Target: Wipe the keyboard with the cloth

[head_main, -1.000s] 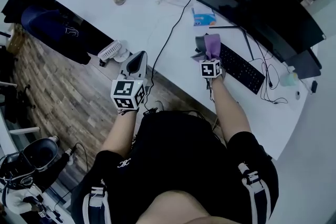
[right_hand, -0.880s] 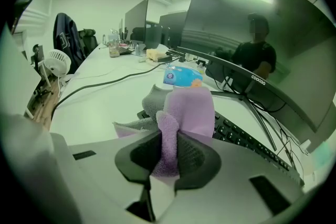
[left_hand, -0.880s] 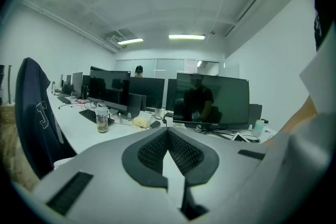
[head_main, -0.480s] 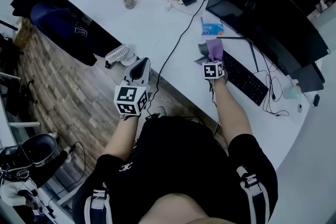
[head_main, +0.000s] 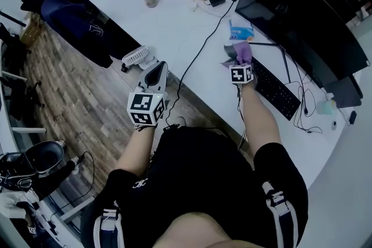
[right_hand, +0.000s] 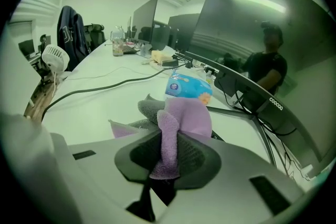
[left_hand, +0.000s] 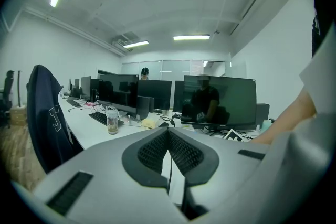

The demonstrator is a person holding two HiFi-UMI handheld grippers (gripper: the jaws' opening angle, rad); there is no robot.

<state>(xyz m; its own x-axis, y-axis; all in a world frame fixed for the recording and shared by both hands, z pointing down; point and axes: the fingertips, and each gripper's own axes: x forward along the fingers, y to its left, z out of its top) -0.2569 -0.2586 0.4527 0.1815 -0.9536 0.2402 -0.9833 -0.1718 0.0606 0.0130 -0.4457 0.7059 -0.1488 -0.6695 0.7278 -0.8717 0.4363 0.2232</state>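
Purple cloth point(right_hand: 182, 115), with a grey fold behind it, is clamped between the closed jaws of the right gripper point(right_hand: 169, 153) and stands up bunched ahead of them. In the head view the cloth sits at the left end of the black keyboard point(head_main: 276, 90); whether it touches the keys cannot be told. The keyboard lies on the white desk point(head_main: 174, 32) in front of a large dark monitor point(head_main: 302, 14). A blue tissue pack point(right_hand: 188, 87) lies just beyond the cloth. A black cable point(head_main: 200, 50) runs across the desk to the left of the right gripper. The left gripper point(left_hand: 168, 148) has its jaws pressed together with nothing between them; it is held off the desk edge, near a small white fan point(head_main: 135, 57)
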